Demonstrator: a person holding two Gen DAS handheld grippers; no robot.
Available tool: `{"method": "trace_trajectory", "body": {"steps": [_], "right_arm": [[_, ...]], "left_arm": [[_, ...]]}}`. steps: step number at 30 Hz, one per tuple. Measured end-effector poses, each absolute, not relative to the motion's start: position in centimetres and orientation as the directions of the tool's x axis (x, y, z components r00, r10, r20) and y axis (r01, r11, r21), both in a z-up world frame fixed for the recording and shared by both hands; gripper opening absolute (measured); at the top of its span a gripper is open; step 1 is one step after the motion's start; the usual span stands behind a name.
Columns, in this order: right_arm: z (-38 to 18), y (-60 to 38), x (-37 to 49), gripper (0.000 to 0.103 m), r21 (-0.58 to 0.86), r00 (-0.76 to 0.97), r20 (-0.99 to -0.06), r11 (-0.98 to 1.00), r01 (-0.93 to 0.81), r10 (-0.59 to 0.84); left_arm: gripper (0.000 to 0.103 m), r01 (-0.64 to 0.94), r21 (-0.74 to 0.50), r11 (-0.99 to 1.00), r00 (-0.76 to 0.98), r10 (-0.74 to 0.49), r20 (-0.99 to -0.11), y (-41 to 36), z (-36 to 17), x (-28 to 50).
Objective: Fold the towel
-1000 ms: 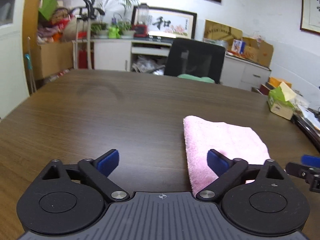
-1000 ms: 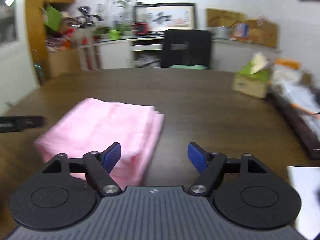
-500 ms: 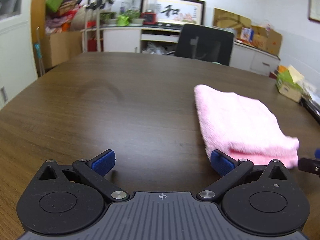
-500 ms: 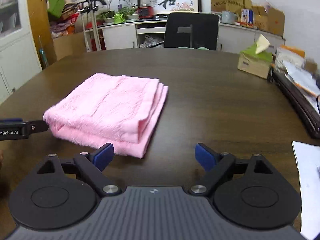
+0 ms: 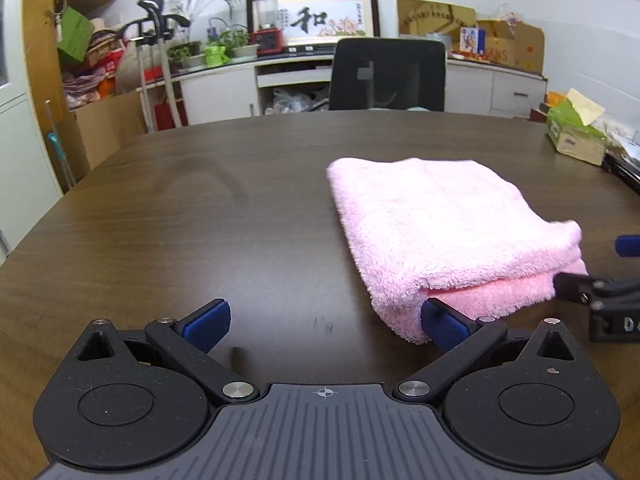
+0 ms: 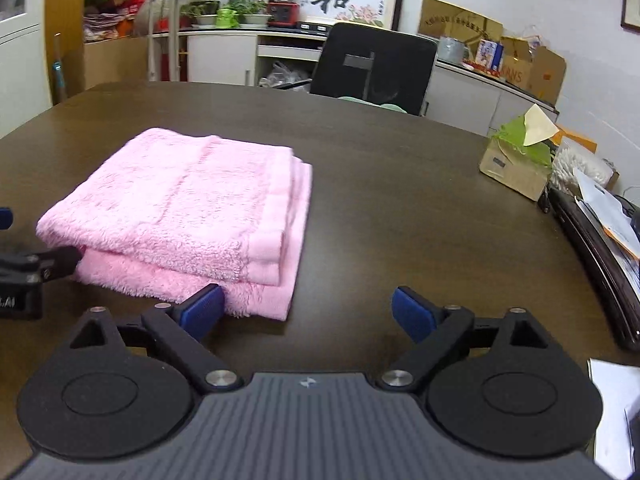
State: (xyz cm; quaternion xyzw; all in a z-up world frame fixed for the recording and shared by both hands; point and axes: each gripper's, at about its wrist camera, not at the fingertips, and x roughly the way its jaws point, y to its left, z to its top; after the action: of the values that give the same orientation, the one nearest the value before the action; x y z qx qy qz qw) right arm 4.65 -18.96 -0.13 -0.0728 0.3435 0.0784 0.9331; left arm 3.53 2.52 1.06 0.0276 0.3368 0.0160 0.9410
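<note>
A pink towel [image 5: 440,224] lies folded in a thick stack on the dark wooden table [image 5: 200,208]; it also shows in the right wrist view [image 6: 192,208]. My left gripper [image 5: 326,322] is open and empty, its right pad [image 5: 442,324] at the towel's near left corner. My right gripper [image 6: 308,312] is open and empty, its left pad [image 6: 202,312] at the towel's near right corner. Each gripper's fingers show at the edge of the other's view.
A black office chair [image 5: 388,76] stands at the table's far side. A green tissue box [image 6: 516,160] and papers [image 6: 604,208] sit at the table's right edge. Cabinets, plants and cardboard boxes line the back wall.
Both grippers have drawn back toward the table's near edge and away from the towel. The towel lies still in its folded stack.
</note>
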Motion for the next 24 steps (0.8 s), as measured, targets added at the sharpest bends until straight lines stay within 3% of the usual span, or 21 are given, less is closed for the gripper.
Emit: {"method": "trace_trajectory", "body": {"steps": [10, 16, 24], "right_arm": [[-0.2, -20.0, 4.1, 0.093, 0.033, 0.763, -0.613, 0.972, -0.235, 0.205], [-0.1, -19.9, 2.3, 0.094, 0.016, 0.776, -0.601, 0.974, -0.225, 0.189], [-0.8, -19.6, 2.4, 0.102, 0.017, 0.739, -0.659, 0.985, -0.173, 0.141]], "left_arm": [[0.103, -0.068, 0.065, 0.996, 0.774, 0.094, -0.627, 3.5, 0.8, 5.4], [0.103, -0.018, 0.051, 0.999, 0.787, 0.045, -0.615, 3.3, 1.0, 1.8], [0.103, 0.053, 0.038, 0.998, 0.760, -0.016, -0.650, 2.1, 0.2, 0.7]]}}
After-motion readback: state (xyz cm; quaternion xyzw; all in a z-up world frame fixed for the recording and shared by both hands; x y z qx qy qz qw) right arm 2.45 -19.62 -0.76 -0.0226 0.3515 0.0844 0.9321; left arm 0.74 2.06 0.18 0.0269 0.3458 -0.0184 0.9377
